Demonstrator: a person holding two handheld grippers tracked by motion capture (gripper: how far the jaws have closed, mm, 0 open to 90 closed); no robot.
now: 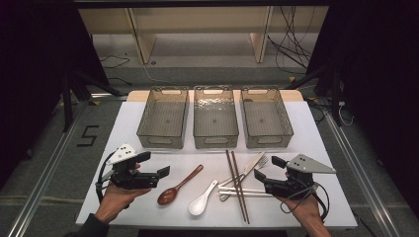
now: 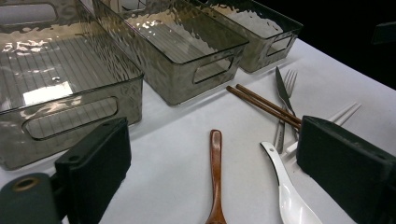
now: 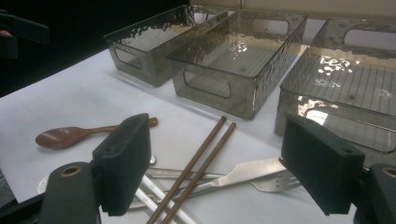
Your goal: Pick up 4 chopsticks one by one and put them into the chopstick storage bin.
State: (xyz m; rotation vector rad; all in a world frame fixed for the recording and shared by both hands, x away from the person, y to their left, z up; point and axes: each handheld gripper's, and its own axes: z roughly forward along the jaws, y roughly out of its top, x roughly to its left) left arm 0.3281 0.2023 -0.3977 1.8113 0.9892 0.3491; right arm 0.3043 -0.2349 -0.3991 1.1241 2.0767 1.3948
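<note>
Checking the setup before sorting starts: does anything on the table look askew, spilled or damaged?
Nothing spilled or damaged. The only untidy spot is the cutlery pile: brown chopsticks lie crossed over the fork, knife and white chopsticks. The three bins stand empty in a straight row.

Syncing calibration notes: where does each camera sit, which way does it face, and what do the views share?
High view: above the person's side, looking forward and down on the table; both forearms, left gripper, right gripper.
Left gripper view: rides the left gripper, facing the wooden spoon; its open jaws.
Right gripper view: rides the right gripper, facing the brown chopsticks; its open jaws.
Shared: three bins, the cutlery.
</note>
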